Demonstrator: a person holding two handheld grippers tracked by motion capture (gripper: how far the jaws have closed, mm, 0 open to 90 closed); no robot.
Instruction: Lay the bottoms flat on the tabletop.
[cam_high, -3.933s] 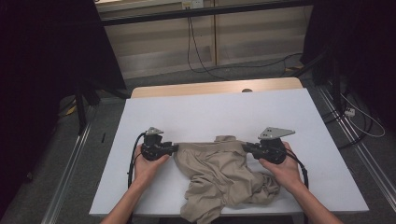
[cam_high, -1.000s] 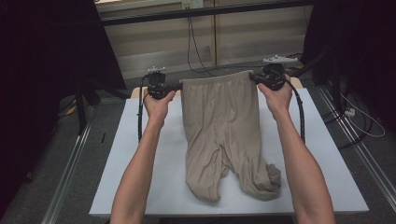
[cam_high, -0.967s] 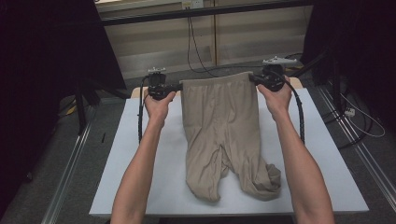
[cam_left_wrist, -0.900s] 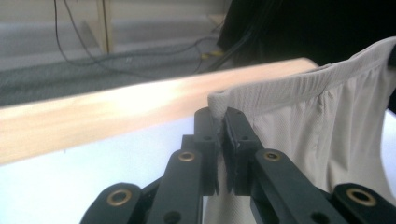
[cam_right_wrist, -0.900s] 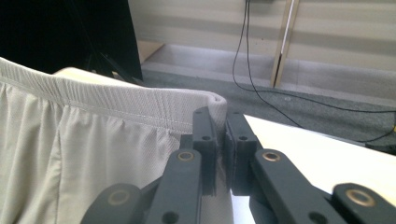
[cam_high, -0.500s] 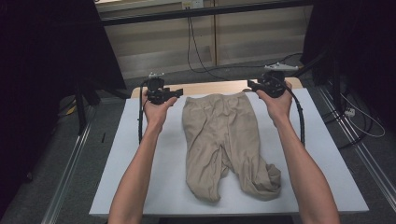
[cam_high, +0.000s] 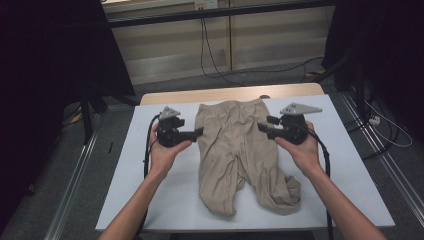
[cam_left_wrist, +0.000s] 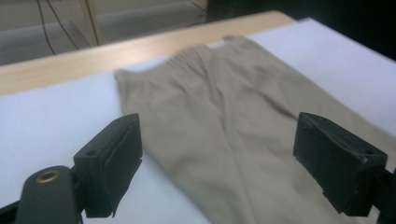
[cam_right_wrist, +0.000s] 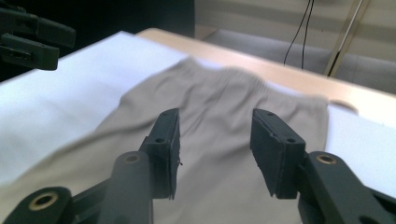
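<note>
**Trousers laid flat, both claws released**

The beige trousers (cam_high: 240, 155) are spread on the white tabletop (cam_high: 140, 190), waistband at 12 o'clock, ready for folding. The left claw (cam_high: 200, 132), just opened wide, and the half-open right claw (cam_high: 262, 125) are held empty at 9 and 3 o'clock.

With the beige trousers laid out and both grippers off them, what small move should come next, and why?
Probably bring the right gripper down to the bunched leg end and pull it straight. The trousers lie flat at the waistband on the white table cover, but that leg is crumpled. Both grippers, the left gripper too, are open and hold nothing.
</note>
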